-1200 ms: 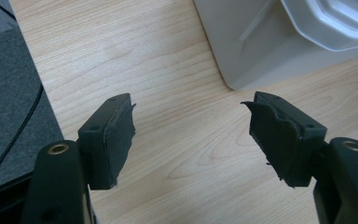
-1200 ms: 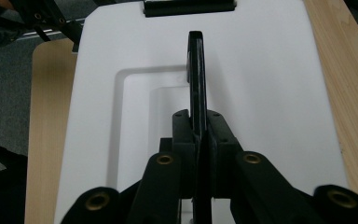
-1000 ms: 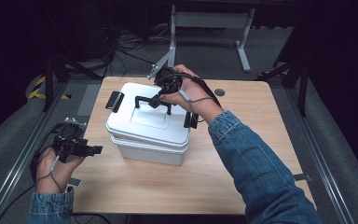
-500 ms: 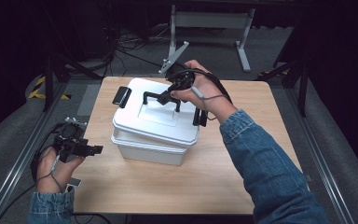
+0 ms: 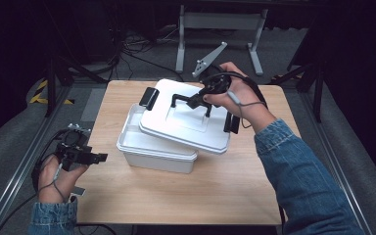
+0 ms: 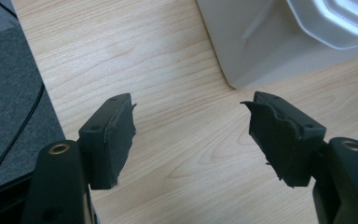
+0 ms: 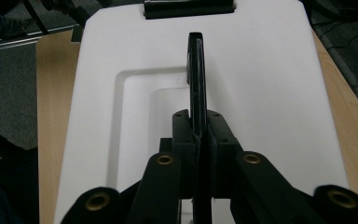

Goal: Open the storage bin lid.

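My right gripper [image 5: 196, 102] has its fingers clamped on the black handle [image 7: 196, 84] of the white lid [image 5: 188, 120]. The lid sits tilted, half off the white box [image 5: 154, 149] on the desk [image 5: 215, 186]. My left gripper [image 6: 191, 130] is left of the box, fingers wide apart.

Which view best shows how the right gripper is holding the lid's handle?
The right gripper view: the right gripper has its jaws clamped on the black handle above the white lid. The high view shows the lid lifted off the box, the grip itself small. The left gripper view shows a lid corner.
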Available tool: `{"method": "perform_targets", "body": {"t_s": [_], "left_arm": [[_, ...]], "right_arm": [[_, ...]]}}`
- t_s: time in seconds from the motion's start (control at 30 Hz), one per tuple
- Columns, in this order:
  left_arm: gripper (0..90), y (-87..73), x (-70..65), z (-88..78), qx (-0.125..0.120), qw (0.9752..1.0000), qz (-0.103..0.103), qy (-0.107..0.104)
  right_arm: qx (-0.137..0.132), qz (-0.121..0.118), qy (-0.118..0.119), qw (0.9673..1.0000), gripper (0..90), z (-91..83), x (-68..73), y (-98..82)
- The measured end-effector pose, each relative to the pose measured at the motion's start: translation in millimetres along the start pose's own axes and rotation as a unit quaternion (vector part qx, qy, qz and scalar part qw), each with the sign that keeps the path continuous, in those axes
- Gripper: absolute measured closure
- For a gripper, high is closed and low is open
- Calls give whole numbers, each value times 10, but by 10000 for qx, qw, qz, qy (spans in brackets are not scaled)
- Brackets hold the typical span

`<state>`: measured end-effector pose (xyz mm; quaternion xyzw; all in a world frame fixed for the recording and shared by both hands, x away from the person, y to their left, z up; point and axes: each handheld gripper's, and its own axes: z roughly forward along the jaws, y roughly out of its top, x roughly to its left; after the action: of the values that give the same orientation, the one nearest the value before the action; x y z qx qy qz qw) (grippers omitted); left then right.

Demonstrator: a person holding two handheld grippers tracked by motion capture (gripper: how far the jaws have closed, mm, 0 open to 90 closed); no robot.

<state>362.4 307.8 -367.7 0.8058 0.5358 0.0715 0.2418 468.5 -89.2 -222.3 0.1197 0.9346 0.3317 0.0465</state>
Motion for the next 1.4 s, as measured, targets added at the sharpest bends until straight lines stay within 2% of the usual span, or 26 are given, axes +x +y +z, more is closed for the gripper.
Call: {"method": "perform_targets", "body": {"t_s": [0.23,0.43,0.7,1.1,1.4], "left_arm": [[315,-9,23,19,19,10000,-49,6],[316,0,24,24,44,10000,-30,24],[330,-15,52,40,-39,9999,-135,25],[330,-25,55,51,-7,9999,-154,27],[329,-27,50,60,23,9999,-142,34]], "right_arm": [[77,169,-147,9997,845,-194,-48,-229],[54,281,-234,9993,844,-315,-77,-344],[127,429,-383,9983,844,-465,-129,-571],[195,823,-678,9941,845,-702,-260,-1006],[305,1198,-858,9886,845,-715,-414,-1329]]}}
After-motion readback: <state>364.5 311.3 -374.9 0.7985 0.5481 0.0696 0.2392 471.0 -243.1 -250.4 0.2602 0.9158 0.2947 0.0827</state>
